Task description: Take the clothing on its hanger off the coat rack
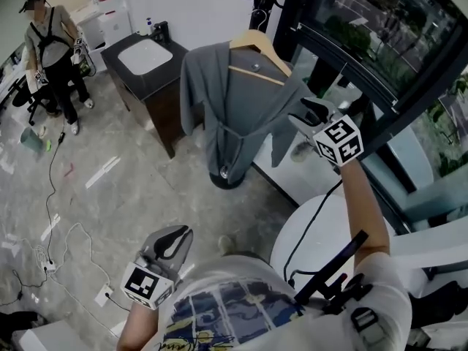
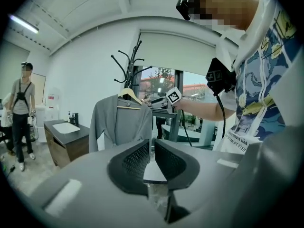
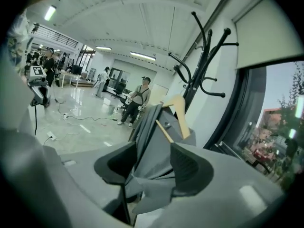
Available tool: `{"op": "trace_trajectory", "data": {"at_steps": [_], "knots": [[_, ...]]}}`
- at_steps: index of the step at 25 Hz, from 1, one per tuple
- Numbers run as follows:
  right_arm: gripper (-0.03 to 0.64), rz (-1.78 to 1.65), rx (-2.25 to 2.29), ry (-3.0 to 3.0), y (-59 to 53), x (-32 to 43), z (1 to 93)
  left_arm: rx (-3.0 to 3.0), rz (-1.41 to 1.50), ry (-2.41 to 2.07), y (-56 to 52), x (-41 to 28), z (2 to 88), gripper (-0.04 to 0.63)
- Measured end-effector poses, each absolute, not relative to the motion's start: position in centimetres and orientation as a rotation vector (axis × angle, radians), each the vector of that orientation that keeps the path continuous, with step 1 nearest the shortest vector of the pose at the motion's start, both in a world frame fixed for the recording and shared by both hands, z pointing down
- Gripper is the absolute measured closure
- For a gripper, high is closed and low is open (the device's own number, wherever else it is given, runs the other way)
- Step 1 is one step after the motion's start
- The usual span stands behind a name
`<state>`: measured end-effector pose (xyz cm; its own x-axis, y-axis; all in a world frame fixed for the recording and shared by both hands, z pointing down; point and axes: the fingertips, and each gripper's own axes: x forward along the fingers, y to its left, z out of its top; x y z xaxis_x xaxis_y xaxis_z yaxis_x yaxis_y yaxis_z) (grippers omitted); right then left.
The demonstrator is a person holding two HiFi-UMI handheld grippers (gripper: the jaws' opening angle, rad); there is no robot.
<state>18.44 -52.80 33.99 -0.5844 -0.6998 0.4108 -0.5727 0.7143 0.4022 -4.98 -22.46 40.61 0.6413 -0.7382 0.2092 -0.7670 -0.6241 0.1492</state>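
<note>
Being straddled, seemingly unclamped, by the spread right claw (image 3: 152, 150), the garment (image 1: 234, 115) could be dragged off its hanger (image 1: 256, 41) if tugged.

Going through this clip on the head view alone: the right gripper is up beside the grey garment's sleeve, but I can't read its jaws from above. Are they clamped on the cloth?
Observer: No. In the right gripper view, the jaws of the right gripper stand apart, with cloth of the grey garment in the gap, not squeezed.
Operator: And the other one, down low?
Observer: The left gripper has its jaws nearly together with nothing between them. It points at the garment from well away.
</note>
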Motion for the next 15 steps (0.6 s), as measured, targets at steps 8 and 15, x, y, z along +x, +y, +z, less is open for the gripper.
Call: {"op": "trace_trajectory", "data": {"at_steps": [8, 15], "knots": [[0.330, -0.180, 0.880, -2.338, -64.6, 19.4, 34.2, 2.622, 0.229, -1.261, -27.7, -3.1, 40.3, 0.555], [0.313, 0.079, 0.599, -2.432, -67.6, 16.9, 36.0, 2.586, 0.266, -1.283, -29.0, -2.5, 41.1, 0.555]]}}
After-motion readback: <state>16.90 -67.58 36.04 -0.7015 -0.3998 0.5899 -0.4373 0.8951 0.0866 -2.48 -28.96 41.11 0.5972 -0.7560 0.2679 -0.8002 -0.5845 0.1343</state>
